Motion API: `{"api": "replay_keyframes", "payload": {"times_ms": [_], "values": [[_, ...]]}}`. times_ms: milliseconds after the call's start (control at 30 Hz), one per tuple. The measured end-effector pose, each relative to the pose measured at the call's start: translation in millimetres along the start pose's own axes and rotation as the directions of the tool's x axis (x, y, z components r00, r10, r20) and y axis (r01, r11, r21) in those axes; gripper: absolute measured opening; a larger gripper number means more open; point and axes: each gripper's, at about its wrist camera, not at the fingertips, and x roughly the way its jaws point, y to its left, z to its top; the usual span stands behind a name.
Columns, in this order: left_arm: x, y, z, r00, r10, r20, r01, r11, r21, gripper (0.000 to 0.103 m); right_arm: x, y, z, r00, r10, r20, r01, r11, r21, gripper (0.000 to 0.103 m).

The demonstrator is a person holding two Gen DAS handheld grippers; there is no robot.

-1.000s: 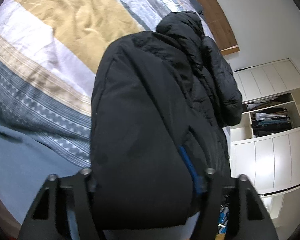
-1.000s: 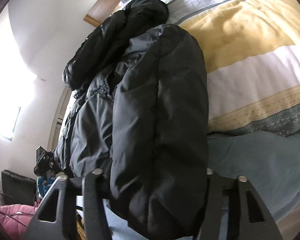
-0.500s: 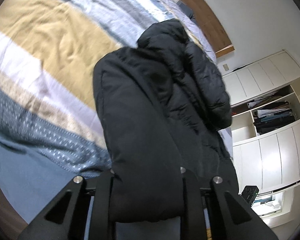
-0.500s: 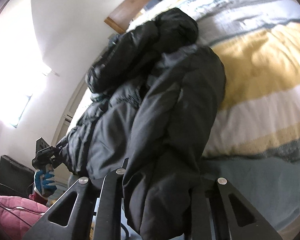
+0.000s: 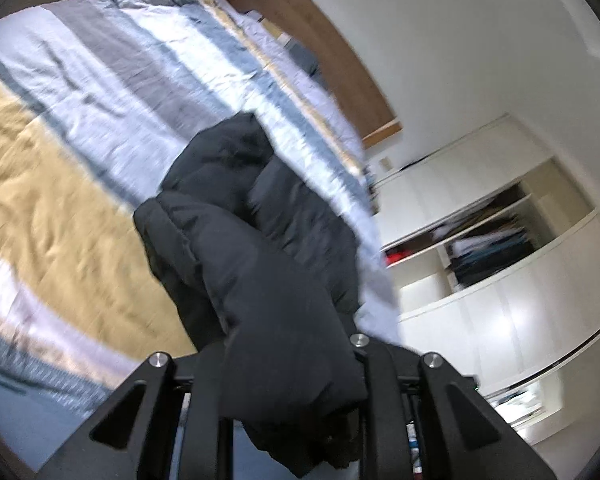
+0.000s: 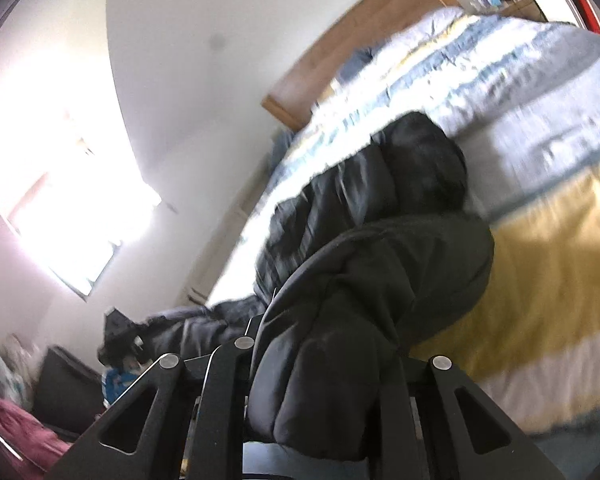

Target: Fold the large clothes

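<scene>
A black puffer jacket (image 5: pixel 260 264) lies on a bed with a striped quilt (image 5: pixel 60 200). My left gripper (image 5: pixel 292 392) is shut on the jacket's near edge, and the fabric bulges up between the fingers. In the right wrist view the same jacket (image 6: pixel 380 272) stretches away toward its hood (image 6: pixel 424 156). My right gripper (image 6: pixel 320 400) is shut on another part of the near edge, with a thick fold raised between the fingers. Both views are blurred by motion.
The wooden headboard (image 5: pixel 332 48) is at the far end of the bed. White cupboards with open shelves (image 5: pixel 488 240) stand to the right. A bright window (image 6: pixel 60 184), a dark case (image 6: pixel 66 388) and pink fabric (image 6: pixel 16 432) are on the left.
Both grippers have lifted the jacket's near edge up and carried it forward toward the hood. The jacket looks shorter and more bunched, and more of the bed and headboard shows.
</scene>
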Motion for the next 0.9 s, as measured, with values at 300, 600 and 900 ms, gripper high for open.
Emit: {"api": "replay_keyframes", "payload": {"times_ms": [300,600,900], "values": [[41,-13,106,0.991,-0.114,0.071,0.124,0.977,-0.172,0.018,24,-8,96,0.99,0.084,0.116,-0.097,0.989,0.112,0.017],[151,-3,226,0.992,0.056,0.114,-0.024,0.964,-0.265,0.018,107,-44,196,0.97,-0.098,0.222,0.023,0.948,0.318,0.021],[304,49,309,0.933,0.356,0.055,-0.347,0.928,-0.133,0.021,242,-107,273,0.888,-0.441,0.133,0.397,0.878,0.266,0.021]]}}
